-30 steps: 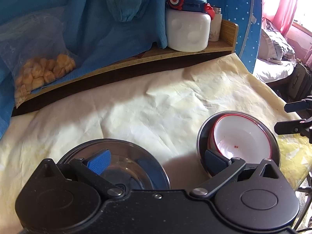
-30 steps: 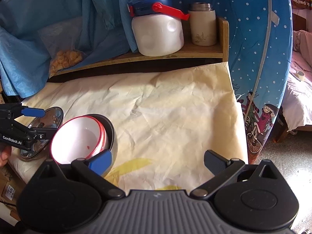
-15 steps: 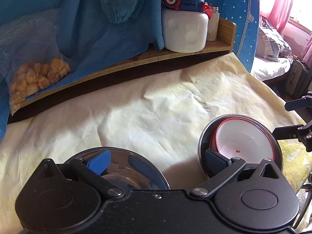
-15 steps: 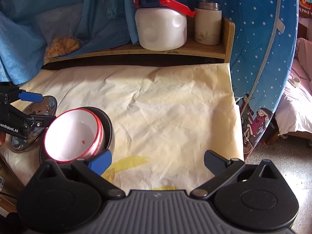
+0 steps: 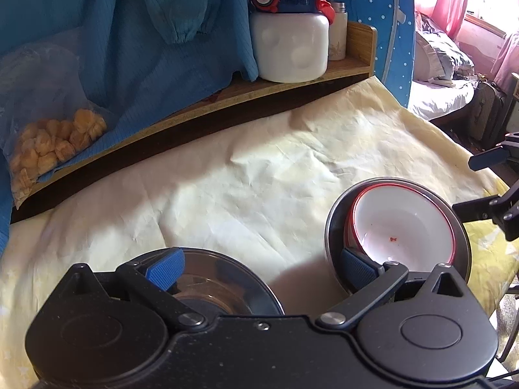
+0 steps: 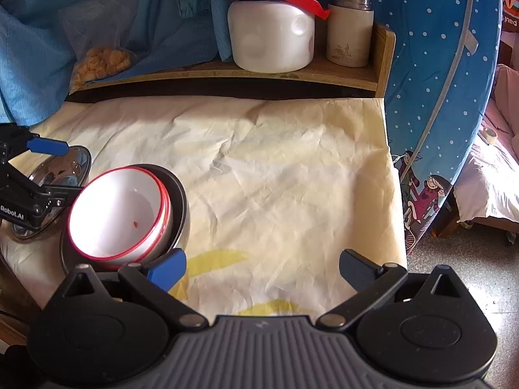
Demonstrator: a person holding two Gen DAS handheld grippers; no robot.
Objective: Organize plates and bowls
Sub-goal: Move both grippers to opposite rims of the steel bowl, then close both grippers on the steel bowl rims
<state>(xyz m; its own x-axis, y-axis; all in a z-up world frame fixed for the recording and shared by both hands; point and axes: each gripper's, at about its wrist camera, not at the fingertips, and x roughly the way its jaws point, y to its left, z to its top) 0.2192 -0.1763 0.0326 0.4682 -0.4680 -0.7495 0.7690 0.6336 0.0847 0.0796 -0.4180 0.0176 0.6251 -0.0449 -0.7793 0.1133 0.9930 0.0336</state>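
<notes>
White bowls with red rims [image 5: 400, 227] are nested in a dark metal plate [image 5: 334, 227] on the yellow cloth; they also show in the right wrist view [image 6: 120, 214]. A shiny steel plate [image 5: 223, 278] lies to their left, also in the right wrist view [image 6: 65, 168]. My left gripper [image 5: 259, 267] is open and empty, hovering above the gap between steel plate and bowl stack. My right gripper [image 6: 262, 267] is open and empty over bare cloth, right of the bowls.
A wooden shelf [image 6: 292, 74] at the back holds a white jug [image 6: 271, 32], a cream flask [image 6: 348, 32] and a bag of snacks [image 5: 48, 142]. Blue cloth hangs behind. The table's right edge [image 6: 394, 175] drops to the floor.
Both grippers have pulled back and risen slightly, so the bowls and plates sit lower in view. Nothing was taken hold of or let go.
</notes>
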